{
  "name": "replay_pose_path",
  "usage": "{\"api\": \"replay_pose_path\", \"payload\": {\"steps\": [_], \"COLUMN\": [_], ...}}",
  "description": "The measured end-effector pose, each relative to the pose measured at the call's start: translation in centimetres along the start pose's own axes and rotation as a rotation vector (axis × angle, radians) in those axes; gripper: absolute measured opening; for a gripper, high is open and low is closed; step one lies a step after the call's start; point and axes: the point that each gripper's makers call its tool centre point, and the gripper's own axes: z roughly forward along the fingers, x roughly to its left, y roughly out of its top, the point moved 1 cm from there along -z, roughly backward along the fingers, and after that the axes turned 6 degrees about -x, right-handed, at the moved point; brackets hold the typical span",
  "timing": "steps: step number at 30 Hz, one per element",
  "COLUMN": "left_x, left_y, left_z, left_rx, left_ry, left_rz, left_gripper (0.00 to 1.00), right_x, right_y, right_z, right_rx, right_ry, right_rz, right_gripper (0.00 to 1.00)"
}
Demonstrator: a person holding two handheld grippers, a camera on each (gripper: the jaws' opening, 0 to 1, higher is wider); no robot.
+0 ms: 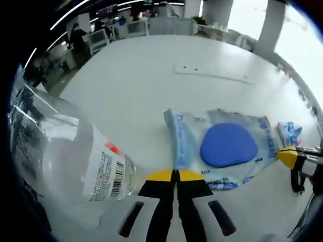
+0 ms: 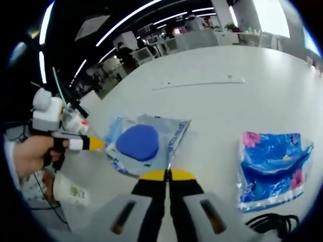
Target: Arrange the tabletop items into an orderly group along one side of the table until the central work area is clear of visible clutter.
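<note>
Your left tongs (image 1: 175,174) are clenched, their yellow tips pressed together at the near corner of a clear plastic packet (image 1: 222,148) with a blue oval pad inside; whether they pinch the packet's edge or merely meet on top of it, you cannot tell. Just to the left of those tongs lies a clear plastic bottle (image 1: 65,156) on its side, its white barcode label turned toward you.

Your right tongs (image 2: 167,175) are clenched too, tips meeting at the near edge of the same packet (image 2: 144,143), and again no grip can be made out. To the right of them, well apart from the packet, a blue floral packet (image 2: 272,166) lies flat on the white table (image 2: 222,106), with a black cable (image 2: 272,222) coiled near its closer edge.

In the right gripper view your hand (image 2: 30,154) brings the left tongs in from the left, their yellow tip touching the packet's far-left corner. Beyond both packets, a long pale strip (image 1: 212,73) lies across the table.
</note>
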Motion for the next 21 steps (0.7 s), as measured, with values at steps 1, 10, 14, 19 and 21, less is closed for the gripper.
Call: {"api": "replay_pose_path", "payload": {"steps": [1,10,14,19,21], "left_x": [-0.1,-1.4,-2.5,-3.9,-4.3], "left_y": [0.1,1.7,2.3,3.4,3.9], "left_z": [-0.2,-2.9,-4.2,-5.6,-6.2], "left_rx": [-0.005,-0.07,-0.097,-0.133,-0.146], "left_ry": [-0.005,-0.049,-0.061,-0.076,-0.078], "left_rz": [-0.01,-0.043,-0.026,0.02,0.018], "left_gripper": [0.0,0.0,0.0,0.0,0.0], "right_x": [0.0,0.3,0.1,-0.4,-0.5], "right_y": [0.2,2.5,2.9,3.6,4.1], "right_z": [-0.1,-3.0,-4.3,-5.9,-6.6], "right_rx": [-0.005,-0.072,-0.088,-0.113,-0.128], "right_ry": [-0.001,-0.003,-0.009,-0.021,-0.019], "right_rz": [-0.004,-0.043,-0.041,-0.04,-0.029], "right_gripper": [0.0,0.0,0.0,0.0,0.0]}}
